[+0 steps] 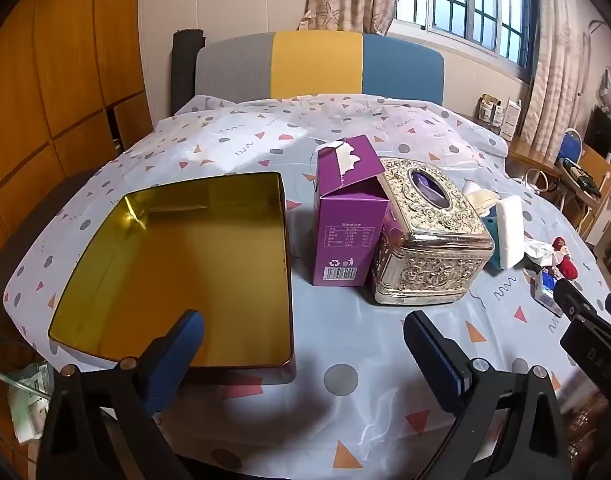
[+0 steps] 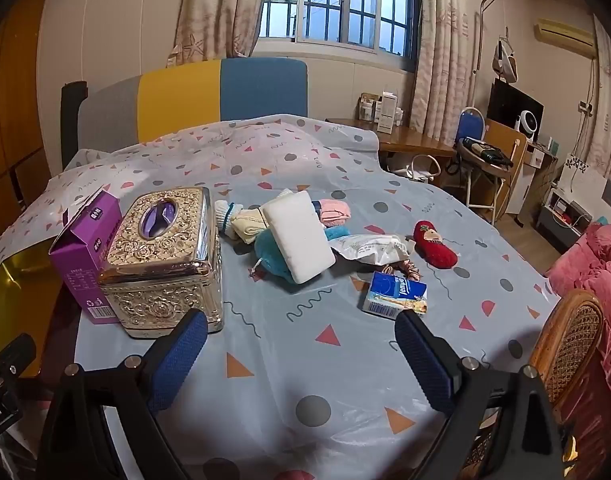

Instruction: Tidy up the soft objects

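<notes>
Both claws sit closest to the lenses, each angled down at the table: the left gripper stands spread wide with nothing between its blue pads, one finger hanging over the near corner of the gold tin, and the right gripper is just as wide and just as empty above bare patterned tablecloth. Moving rightward from the tin, which lies open and holds nothing, a purple carton stands with its torn flap up, touching the ornate gold tissue box beside it. Past the tissue box lies the heap of soft things, well apart from the tin: a rolled white sock, a cream cloth, a teal cloth under a white sponge block, a pink folded cloth, a crumpled plastic packet, a blue tissue pack and, farthest right, a red sock. Judging from this layout, the sorting has hardly begun: nothing soft is in any container, no item is gripped, and the whole pile remains to be moved, probably into the tin.
</notes>
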{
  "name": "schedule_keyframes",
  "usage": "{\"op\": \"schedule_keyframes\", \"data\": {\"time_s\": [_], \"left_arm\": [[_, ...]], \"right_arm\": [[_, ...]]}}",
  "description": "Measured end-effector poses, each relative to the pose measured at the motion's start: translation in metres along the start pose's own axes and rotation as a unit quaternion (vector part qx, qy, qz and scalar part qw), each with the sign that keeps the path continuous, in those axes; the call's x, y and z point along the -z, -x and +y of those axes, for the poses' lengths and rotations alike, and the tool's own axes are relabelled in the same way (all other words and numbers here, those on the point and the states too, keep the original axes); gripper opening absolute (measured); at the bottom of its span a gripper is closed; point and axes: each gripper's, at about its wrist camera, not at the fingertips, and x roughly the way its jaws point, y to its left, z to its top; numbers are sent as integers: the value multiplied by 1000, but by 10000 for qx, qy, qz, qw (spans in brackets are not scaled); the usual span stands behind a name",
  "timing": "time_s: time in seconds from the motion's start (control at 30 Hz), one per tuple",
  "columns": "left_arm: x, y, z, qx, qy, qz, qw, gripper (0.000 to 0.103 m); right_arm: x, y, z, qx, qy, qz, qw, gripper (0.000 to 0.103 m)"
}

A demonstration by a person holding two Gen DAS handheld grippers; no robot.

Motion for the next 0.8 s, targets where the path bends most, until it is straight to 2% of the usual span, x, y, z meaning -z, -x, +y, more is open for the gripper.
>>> {"op": "schedule_keyframes", "data": {"time_s": [0.1,0.13,0.3,0.8], "left_arm": [[2,2,-9,-110,-120,-69,9998,101],[-1,0,-5,-28,-58,39,10000,101],[3,1,-1,45,-2,11,10000,101],[5,3,0,70,17,28,10000,101]], "right_arm": [[0,0,0,-12,-7,-18,10000,97],[0,0,1,-17,-9,-18,10000,97],[0,2,0,-32,0,-34,10000,97],[2,4,3,-51,63,-55,10000,97]]}}
